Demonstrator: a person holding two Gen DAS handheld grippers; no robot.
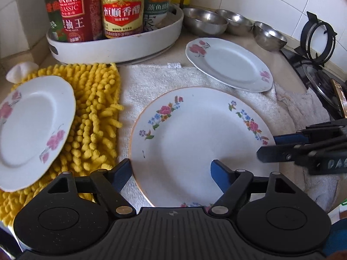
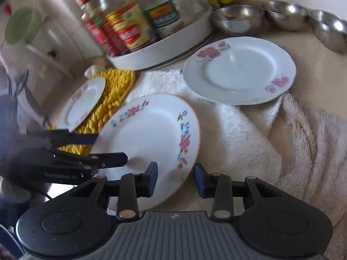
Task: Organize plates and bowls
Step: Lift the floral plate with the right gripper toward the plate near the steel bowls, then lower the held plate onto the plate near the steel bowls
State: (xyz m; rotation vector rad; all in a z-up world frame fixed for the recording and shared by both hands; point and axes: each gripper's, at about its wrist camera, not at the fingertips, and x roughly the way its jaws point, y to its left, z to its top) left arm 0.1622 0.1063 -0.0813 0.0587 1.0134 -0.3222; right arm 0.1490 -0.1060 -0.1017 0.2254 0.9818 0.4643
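Your left gripper (image 1: 171, 171) stands wide at the bottom centre of its view, the large round white plate with multicoloured flower sprays and a gold rim (image 1: 199, 145) passing between the blue pads; neither pad visibly presses on it. Your right gripper (image 2: 175, 178) is narrower and straddles the same plate's near rim at lower centre of its view, with a gap on the right side, so no grip is confirmed. The plate rests on a white terry towel (image 1: 151, 82). A pink-flowered white plate (image 1: 229, 64) lies upper right, another (image 1: 32, 127) at left on a yellow chenille mat (image 1: 95, 117). Three steel bowls (image 1: 205, 20) line the top.
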